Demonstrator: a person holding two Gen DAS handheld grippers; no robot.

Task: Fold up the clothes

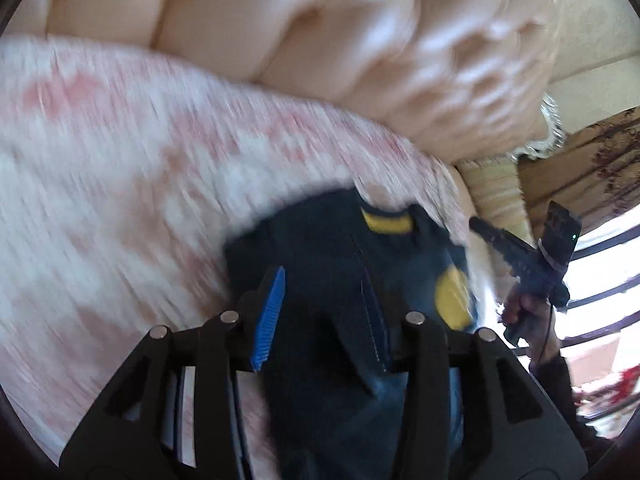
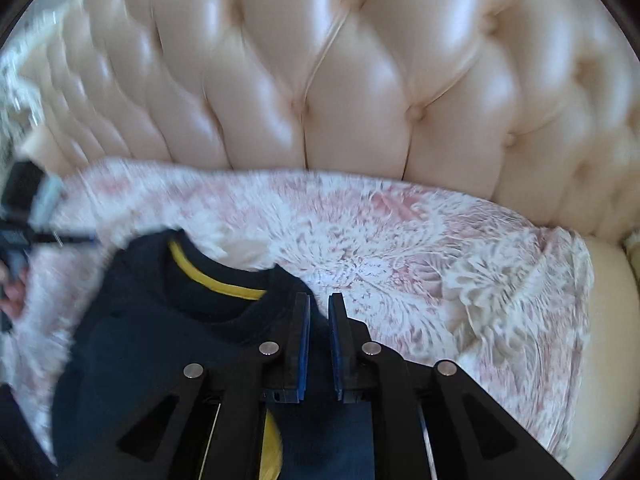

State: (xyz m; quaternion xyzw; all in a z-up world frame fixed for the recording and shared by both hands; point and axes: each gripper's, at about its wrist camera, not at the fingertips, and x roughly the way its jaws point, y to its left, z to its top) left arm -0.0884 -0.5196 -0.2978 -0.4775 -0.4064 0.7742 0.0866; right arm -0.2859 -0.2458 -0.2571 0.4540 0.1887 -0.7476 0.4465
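Note:
A navy garment (image 1: pixel 328 264) with a yellow collar band (image 2: pixel 216 280) and a yellow patch (image 1: pixel 452 300) lies on a fluffy pink-and-white throw (image 2: pixel 400 248). My left gripper (image 1: pixel 320 280) stands over it with its jaws apart. The blue pad (image 1: pixel 270 316) on its left finger is bare, and cloth covers the other finger. My right gripper (image 2: pixel 319 298) hovers at the garment's right shoulder. Its pads are a narrow slit apart and nothing is pinched. In the left wrist view the right gripper (image 1: pixel 478 224) hangs clear of the cloth, held by a hand (image 1: pixel 524 308).
A cream tufted sofa back (image 2: pixel 320 80) rises behind the throw. The bare seat cushion (image 2: pixel 608 320) shows at the right. In the left wrist view a barred window (image 1: pixel 600 272) and patterned fabric (image 1: pixel 580 160) lie beyond the sofa arm. My blurred left gripper (image 2: pixel 80 236) is at the right wrist view's left edge.

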